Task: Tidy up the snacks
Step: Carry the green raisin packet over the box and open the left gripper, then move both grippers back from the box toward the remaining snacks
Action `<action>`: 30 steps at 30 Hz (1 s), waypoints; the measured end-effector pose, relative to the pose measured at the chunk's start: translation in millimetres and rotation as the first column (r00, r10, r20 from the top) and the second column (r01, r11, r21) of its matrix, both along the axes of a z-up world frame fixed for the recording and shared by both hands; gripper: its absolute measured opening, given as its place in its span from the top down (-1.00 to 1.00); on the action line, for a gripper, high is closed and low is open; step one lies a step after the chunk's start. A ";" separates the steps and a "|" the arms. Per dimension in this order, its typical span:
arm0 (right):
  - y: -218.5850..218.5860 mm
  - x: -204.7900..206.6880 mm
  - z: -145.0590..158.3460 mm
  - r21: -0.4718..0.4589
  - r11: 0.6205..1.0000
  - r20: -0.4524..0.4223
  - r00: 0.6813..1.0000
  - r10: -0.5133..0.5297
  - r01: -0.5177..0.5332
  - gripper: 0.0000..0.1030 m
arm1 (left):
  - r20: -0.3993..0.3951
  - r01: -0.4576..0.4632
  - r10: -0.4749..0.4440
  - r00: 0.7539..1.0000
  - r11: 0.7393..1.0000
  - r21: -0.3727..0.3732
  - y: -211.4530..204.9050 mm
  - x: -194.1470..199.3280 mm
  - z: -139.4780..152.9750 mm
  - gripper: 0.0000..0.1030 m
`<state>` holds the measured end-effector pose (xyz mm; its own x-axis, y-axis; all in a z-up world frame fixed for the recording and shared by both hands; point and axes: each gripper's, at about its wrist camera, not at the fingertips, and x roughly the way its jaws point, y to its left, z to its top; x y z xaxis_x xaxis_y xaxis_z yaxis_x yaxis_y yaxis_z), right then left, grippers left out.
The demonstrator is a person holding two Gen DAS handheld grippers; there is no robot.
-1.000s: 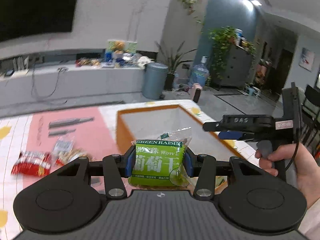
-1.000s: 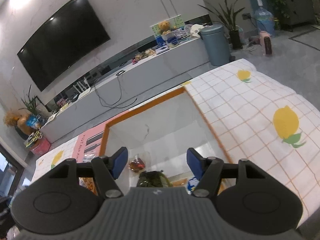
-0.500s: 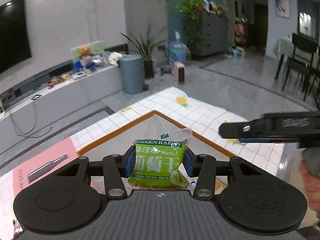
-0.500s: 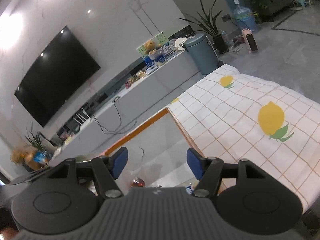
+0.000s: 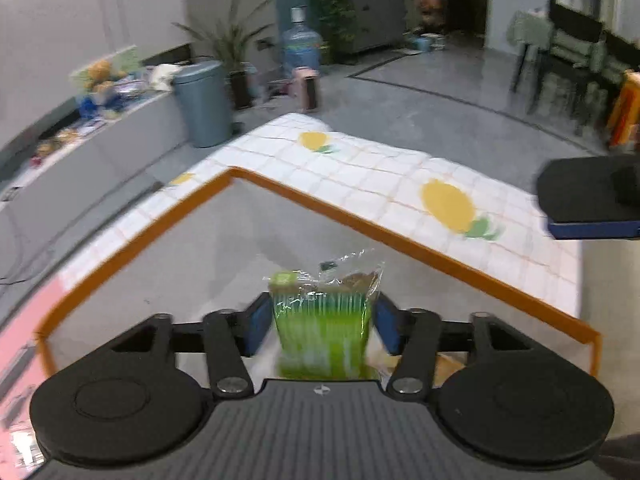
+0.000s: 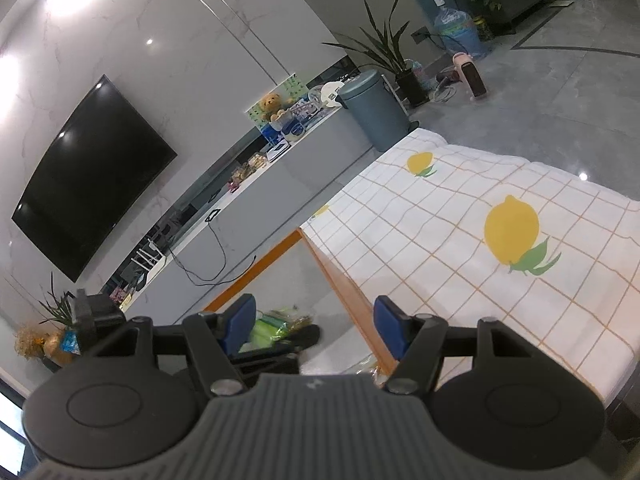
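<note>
Item: green plastic raisin packet (image 5: 322,320), blurred, between our left gripper (image 5: 320,322) pads above the orange-rimmed clear box (image 5: 404,243); whether pinched, we cannot tell. Right gripper (image 6: 312,328) spread, empty. Risk: packet snagging the rim and falling outside.

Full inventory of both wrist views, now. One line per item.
raisin packet: 1, green, between the left tool's fingers, over the box
box: 1, orange rim, pale interior, on the table
tablecloth: 1, white check with lemons, on the table
bin: 1, grey-blue, by the TV bench
TV: 1, black, on the wall
water bottle: 1, blue, on the floor
left tool: 1, black with blue pads, gripping the packet
right tool: 1, black with blue pads, open, at the box's rim
</note>
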<state>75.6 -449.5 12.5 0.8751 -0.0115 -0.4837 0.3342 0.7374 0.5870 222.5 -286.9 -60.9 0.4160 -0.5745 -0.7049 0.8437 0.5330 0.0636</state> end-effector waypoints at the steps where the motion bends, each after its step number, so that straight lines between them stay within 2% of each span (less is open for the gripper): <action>1: 0.4 0.3 0.6 -0.004 1.000 0.001 1.000 0.002 -0.002 -0.25 | 0.010 0.002 -0.002 1.000 1.000 -0.015 1.2 -2.5 1.7 -0.71; 5: 0.3 1.4 0.6 -0.012 1.000 -0.002 1.000 0.002 -0.002 -0.25 | 0.088 0.011 -0.006 0.996 0.998 -0.058 11.5 -17.1 15.8 -0.72; 9: 1.7 1.7 -1.0 -0.014 1.000 -0.016 1.000 -0.006 0.006 -0.25 | 0.084 -0.001 0.007 0.996 0.998 -0.070 21.9 -26.1 28.2 -0.71; 15: 11.5 7.4 2.7 -0.039 0.999 -0.007 1.000 0.026 -0.027 -0.26 | 0.077 -0.067 0.078 0.994 0.988 -0.137 45.9 -35.9 50.1 -0.71; 21: 31.1 11.9 9.2 -0.143 0.983 0.004 0.994 0.114 -0.112 -0.25 | 0.067 -0.162 0.175 0.982 0.972 -0.170 81.0 -43.0 77.4 -0.71; 25: 44.9 18.5 9.9 -0.184 0.968 0.000 0.984 0.176 -0.173 -0.25 | 0.077 -0.261 0.276 0.958 0.951 -0.164 100.8 -44.4 94.6 -0.68; 28: 59.3 23.5 11.6 -0.230 0.948 -0.004 0.974 0.225 -0.220 -0.25 | 0.085 -0.398 0.410 0.908 0.908 -0.135 116.0 -46.4 101.2 -0.52; 30: 67.6 27.0 13.0 -0.236 0.944 0.001 0.972 0.237 -0.230 -0.25 | 0.103 -0.442 0.457 0.884 0.886 -0.137 128.1 -51.3 103.8 -0.52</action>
<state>102.5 -381.9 25.4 0.8804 0.0855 -0.4664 0.1217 0.9099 0.3966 171.2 -158.8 42.9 0.7303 -0.3725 -0.5726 0.5000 0.8627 0.0765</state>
